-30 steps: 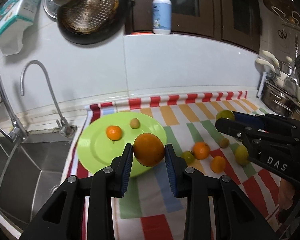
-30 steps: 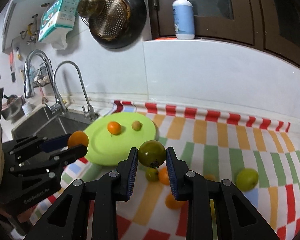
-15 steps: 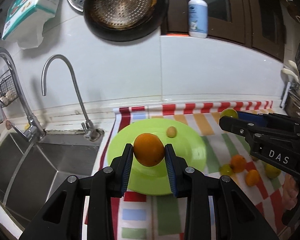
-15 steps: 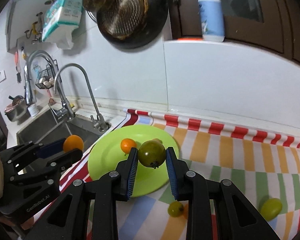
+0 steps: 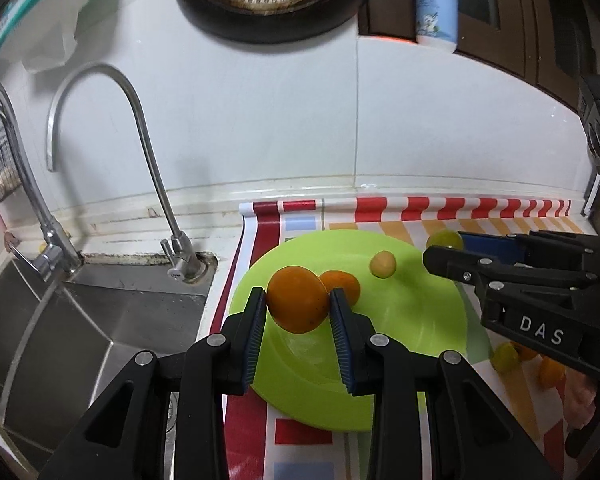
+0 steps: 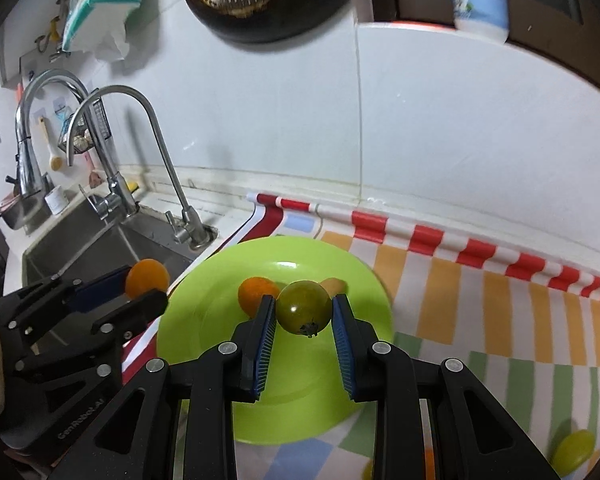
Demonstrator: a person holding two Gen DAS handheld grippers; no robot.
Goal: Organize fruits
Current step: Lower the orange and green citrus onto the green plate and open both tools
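Above the green plate [image 5: 420, 320], the left tool [image 5: 298, 306] is clamped on a large orange [image 5: 296, 304] and the right tool [image 6: 303, 314] on a green tomato [image 6: 303, 307]. On the plate lie a small orange [image 5: 346, 282] and a yellowish fruit [image 5: 383, 264]. More fruit [image 5: 505, 357] sits on the striped cloth [image 6: 500, 292] covering the bench; a sink [image 5: 80, 320] lies alongside.

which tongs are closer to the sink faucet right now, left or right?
Left. The left tongs, gripping an orange, sit at the plate edge beside the sink, near the faucet. The right tongs, holding a green tomato, hang over the plate's middle, farther away.
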